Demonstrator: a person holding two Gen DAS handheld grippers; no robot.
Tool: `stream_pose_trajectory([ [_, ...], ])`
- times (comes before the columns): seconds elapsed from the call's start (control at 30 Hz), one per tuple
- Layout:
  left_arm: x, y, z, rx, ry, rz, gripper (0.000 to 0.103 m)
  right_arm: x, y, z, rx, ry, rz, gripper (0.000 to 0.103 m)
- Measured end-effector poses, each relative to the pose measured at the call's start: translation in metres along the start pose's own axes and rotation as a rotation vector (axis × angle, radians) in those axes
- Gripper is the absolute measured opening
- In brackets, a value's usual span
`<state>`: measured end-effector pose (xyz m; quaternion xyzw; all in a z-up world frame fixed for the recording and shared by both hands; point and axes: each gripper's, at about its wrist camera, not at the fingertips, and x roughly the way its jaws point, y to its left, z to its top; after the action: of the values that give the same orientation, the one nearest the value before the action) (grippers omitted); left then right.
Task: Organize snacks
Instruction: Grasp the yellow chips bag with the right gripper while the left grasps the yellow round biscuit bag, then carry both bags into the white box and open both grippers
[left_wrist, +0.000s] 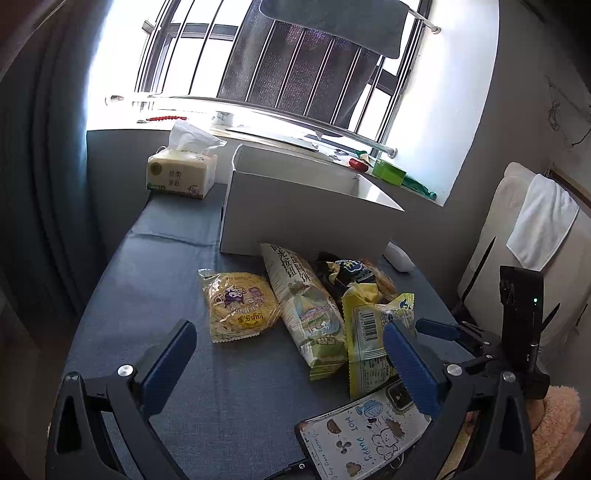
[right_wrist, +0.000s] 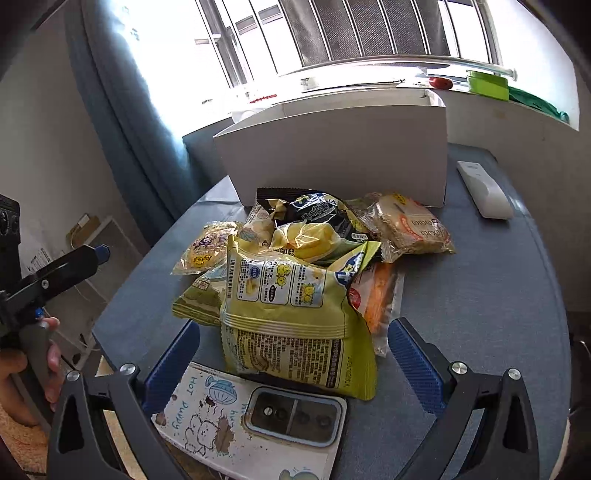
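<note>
Several snack packets lie heaped on the blue table in front of an open white box (left_wrist: 306, 214) (right_wrist: 332, 155). The left wrist view shows a round yellow noodle packet (left_wrist: 240, 306), a long pale biscuit bag (left_wrist: 306, 310), a black bag (left_wrist: 347, 273) and a yellow-green packet (left_wrist: 373, 332). My left gripper (left_wrist: 291, 365) is open above the near table, nothing between its fingers. The right wrist view shows the yellow-green packet (right_wrist: 291, 321) nearest, a bread packet (right_wrist: 410, 229) and an orange packet (right_wrist: 376, 299). My right gripper (right_wrist: 293, 365) is open, its fingers on either side of that packet's near end.
A phone in a cartoon case (left_wrist: 369, 435) (right_wrist: 255, 417) lies at the near table edge. A tissue pack (left_wrist: 183, 173) stands back left, a white remote (right_wrist: 484, 192) back right. A windowsill with small items runs behind the box. A person's hand (right_wrist: 22, 373) holds the left gripper.
</note>
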<state>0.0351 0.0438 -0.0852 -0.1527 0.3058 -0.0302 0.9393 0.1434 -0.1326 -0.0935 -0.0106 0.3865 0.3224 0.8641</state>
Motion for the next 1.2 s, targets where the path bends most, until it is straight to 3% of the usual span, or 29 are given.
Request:
stream_pose_trajectory([
  [0.07,0.001,0.004,0.000,-0.008,0.004,0.009,0.103,0.011,0.006,0.004,-0.034,0.017,-0.033,0.103],
  [0.17,0.006,0.010,-0.002,-0.019,0.018,0.029,0.103,0.022,0.011,0.005,-0.077,0.042,-0.015,0.102],
  [0.23,0.010,0.015,-0.003,-0.025,0.033,0.041,0.103,0.024,0.017,0.004,-0.117,0.047,-0.033,0.077],
  [0.37,0.023,0.021,-0.005,0.000,0.060,0.076,0.103,0.013,0.021,0.002,-0.132,0.030,0.004,0.062],
  [0.67,0.085,0.029,0.011,0.124,0.182,0.169,0.103,-0.043,-0.005,0.008,-0.008,-0.106,0.033,0.060],
  [0.8,0.119,0.022,0.011,0.211,0.235,0.190,0.103,-0.057,-0.012,0.004,0.021,-0.127,0.025,0.060],
  [0.9,0.137,0.023,0.016,0.213,0.252,0.216,0.103,-0.059,-0.018,0.000,0.046,-0.124,0.024,0.060],
  [1.0,0.149,0.033,0.019,0.158,0.291,0.179,0.099,-0.059,-0.024,-0.001,0.065,-0.114,0.029,0.060],
  [1.07,0.145,0.036,0.022,0.151,0.273,0.162,0.081,-0.058,-0.026,-0.001,0.070,-0.111,0.031,0.060],
  [1.2,0.133,0.041,0.022,0.128,0.278,0.104,0.079,-0.056,-0.027,0.000,0.076,-0.110,0.047,0.060],
])
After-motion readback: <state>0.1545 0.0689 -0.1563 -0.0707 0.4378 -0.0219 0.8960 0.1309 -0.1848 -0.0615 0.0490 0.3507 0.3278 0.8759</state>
